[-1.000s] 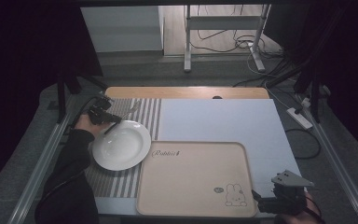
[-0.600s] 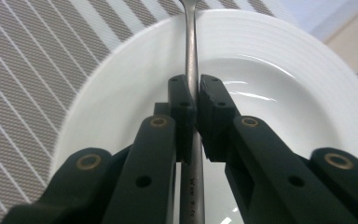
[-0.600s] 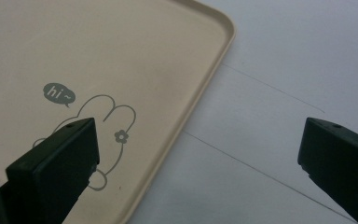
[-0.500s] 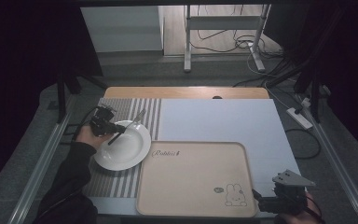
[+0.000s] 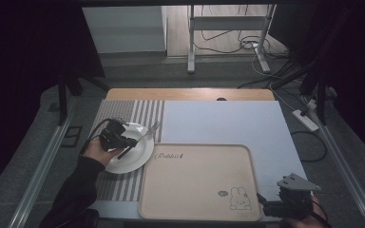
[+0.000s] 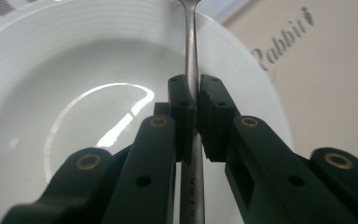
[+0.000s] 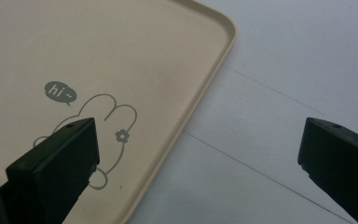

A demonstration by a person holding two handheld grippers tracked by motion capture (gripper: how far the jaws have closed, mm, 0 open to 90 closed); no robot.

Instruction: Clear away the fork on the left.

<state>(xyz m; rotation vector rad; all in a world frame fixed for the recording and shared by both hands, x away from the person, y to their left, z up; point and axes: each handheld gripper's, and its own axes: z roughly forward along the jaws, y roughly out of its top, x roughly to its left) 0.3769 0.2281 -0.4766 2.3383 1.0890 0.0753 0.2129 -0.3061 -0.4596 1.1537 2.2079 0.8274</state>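
My left gripper [image 5: 123, 145] is shut on the handle of a metal fork [image 5: 148, 132], seen close in the left gripper view as the fork [image 6: 191, 56] pinched between the black jaws of the gripper [image 6: 196, 88]. The fork hangs over a white plate [image 5: 135, 159], and its head points past the rim toward the far right. The plate [image 6: 74, 70] holds nothing inside. At the table's near right corner my right gripper [image 5: 262, 199] is open with nothing between its jaws, over the right edge of a beige tray [image 5: 195, 190]. In the right gripper view the gripper [image 7: 198, 135] spans the tray's corner [image 7: 121, 46].
The plate lies on a grey striped placemat [image 5: 138, 111] at the left. A pale blue sheet [image 5: 223, 123] covers the rest of the table. The tray has a rabbit drawing [image 5: 237, 198] near its right corner and lies right of the plate. Metal rails run along both table sides.
My left gripper has carried the fork from the far left of the placemat toward me and now holds it over the plate. The right gripper has stayed still.
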